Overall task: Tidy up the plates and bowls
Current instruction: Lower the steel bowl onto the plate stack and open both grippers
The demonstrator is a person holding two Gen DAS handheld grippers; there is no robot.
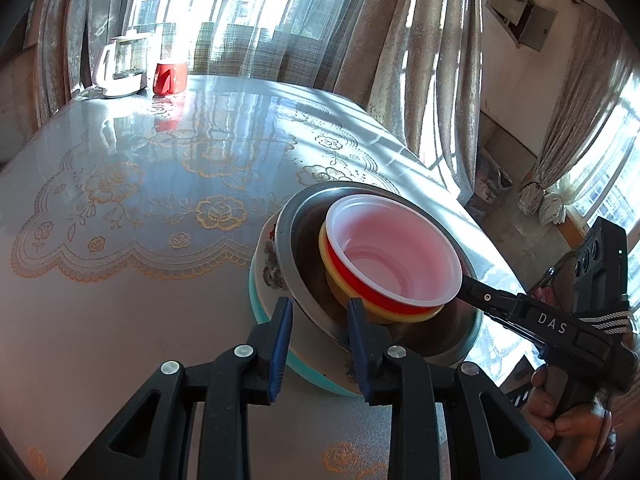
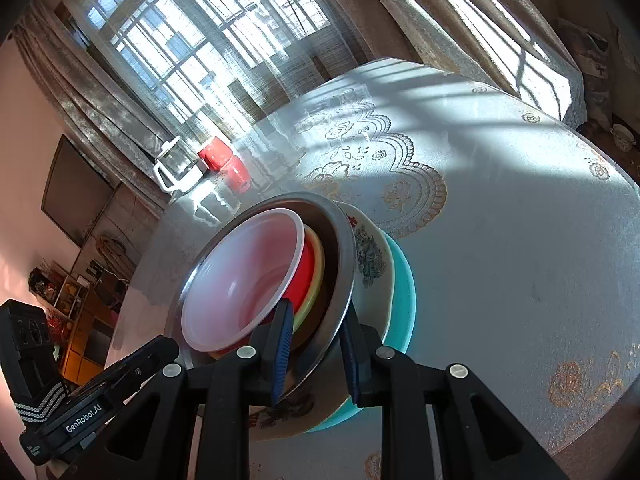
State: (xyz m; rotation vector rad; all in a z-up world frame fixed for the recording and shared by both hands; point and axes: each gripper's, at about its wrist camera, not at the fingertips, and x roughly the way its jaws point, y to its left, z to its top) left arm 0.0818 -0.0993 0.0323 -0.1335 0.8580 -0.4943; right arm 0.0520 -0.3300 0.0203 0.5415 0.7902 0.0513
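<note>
Counting from the bottom, one nested stack sits on the bench [image 1: 120, 288]: one teal plate [image 1: 256, 300], one white floral bowl [image 1: 268, 264], one steel bowl [image 1: 294, 216], one yellow bowl [image 1: 384, 314] and, on top, one red bowl [image 1: 352, 268] with a white inside. That makes five pieces in all, standing near the bench's edge on a lace-patterned cloth under a glossy cover. Farther back, by the window, stand one red cup [image 1: 171, 77] and one clear jug [image 1: 120, 68] with a white handle, side by side and well apart from the stack.

Two claws meet the stack. In the left wrist view, the left claw [image 1: 320, 344] is narrowly parted with the near rims of the steel bowl and floral bowl between its blue pads; the right-hand pad lies inside the steel bowl close to the yellow bowl (whether the pads press on the rims cannot be told). The right claw [image 2: 314, 350] is likewise narrowly parted astride the steel bowl's rim, one pad inside near the red and yellow bowls, the other outside; its grip cannot be told either. A hand [image 1: 568, 408] holds the right claw's handle.
</note>
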